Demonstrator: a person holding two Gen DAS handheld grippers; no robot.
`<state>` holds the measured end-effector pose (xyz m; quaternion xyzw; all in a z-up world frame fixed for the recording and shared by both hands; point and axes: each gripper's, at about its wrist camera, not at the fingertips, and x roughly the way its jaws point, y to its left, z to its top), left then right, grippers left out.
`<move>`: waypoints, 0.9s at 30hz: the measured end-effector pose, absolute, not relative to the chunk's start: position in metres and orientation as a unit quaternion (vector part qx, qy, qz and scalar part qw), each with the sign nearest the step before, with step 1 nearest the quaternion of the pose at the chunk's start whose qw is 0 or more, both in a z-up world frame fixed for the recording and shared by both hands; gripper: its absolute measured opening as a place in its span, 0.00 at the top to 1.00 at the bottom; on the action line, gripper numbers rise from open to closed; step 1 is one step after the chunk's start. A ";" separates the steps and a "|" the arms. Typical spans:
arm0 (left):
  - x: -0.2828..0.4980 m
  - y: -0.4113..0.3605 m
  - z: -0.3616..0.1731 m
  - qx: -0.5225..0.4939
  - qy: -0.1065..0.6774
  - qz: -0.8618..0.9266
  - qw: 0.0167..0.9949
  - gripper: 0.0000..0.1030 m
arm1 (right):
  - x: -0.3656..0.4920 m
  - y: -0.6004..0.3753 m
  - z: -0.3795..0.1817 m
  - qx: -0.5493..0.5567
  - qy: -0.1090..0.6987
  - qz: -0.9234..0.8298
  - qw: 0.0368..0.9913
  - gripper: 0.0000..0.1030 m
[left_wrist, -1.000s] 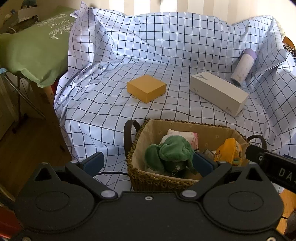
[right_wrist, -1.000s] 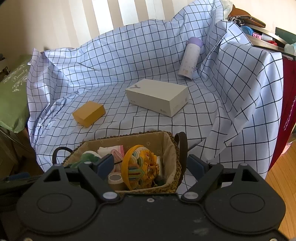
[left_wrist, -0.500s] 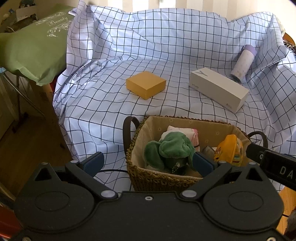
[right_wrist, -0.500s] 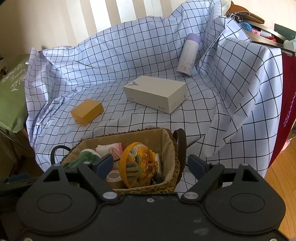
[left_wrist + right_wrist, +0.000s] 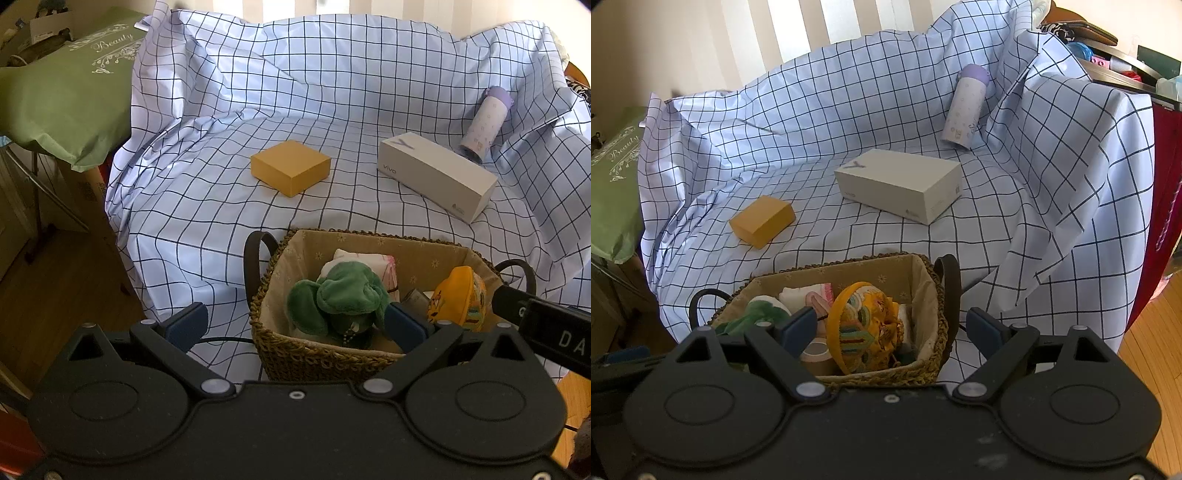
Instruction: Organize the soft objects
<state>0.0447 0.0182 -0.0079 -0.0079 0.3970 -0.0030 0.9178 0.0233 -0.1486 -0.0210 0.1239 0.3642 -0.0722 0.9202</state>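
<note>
A woven basket [image 5: 317,356] [image 5: 931,354] with dark handles stands at the near edge of the checked cloth. In it lie a green plush [image 5: 343,295] [image 5: 764,310], a white and pink cloth [image 5: 369,258] [image 5: 805,293], a yellow patterned pouch [image 5: 458,295] [image 5: 868,328] and a tape roll [image 5: 816,356]. My left gripper [image 5: 295,326] is open and empty, just before the basket's left near corner. My right gripper [image 5: 892,326] is open and empty over the basket's near right side.
On the checked cloth [image 5: 207,206] lie a yellow box [image 5: 290,171] [image 5: 762,219], a white box [image 5: 436,175] [image 5: 899,184] and a lilac bottle [image 5: 484,123] [image 5: 966,107] leaning at the back right. A green cushion [image 5: 62,88] is at the left. Wooden floor [image 5: 1156,354] lies to the right.
Both grippers have drawn back slightly from the basket and stayed open. Nothing in the basket has moved.
</note>
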 end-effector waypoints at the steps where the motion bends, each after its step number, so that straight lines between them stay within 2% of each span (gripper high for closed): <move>1: 0.045 0.018 -0.008 -0.008 0.397 -0.003 0.918 0.04 | 0.023 -0.149 -0.021 0.124 0.364 -0.072 0.920 0.14; 19: 0.048 0.017 -0.009 0.006 0.401 -0.010 0.916 0.04 | 0.027 -0.153 -0.022 0.121 0.372 -0.068 0.918 0.12; 27: 0.055 0.013 -0.017 0.021 0.436 -0.041 0.899 0.04 | 0.039 -0.163 -0.022 0.137 0.387 -0.068 0.909 0.11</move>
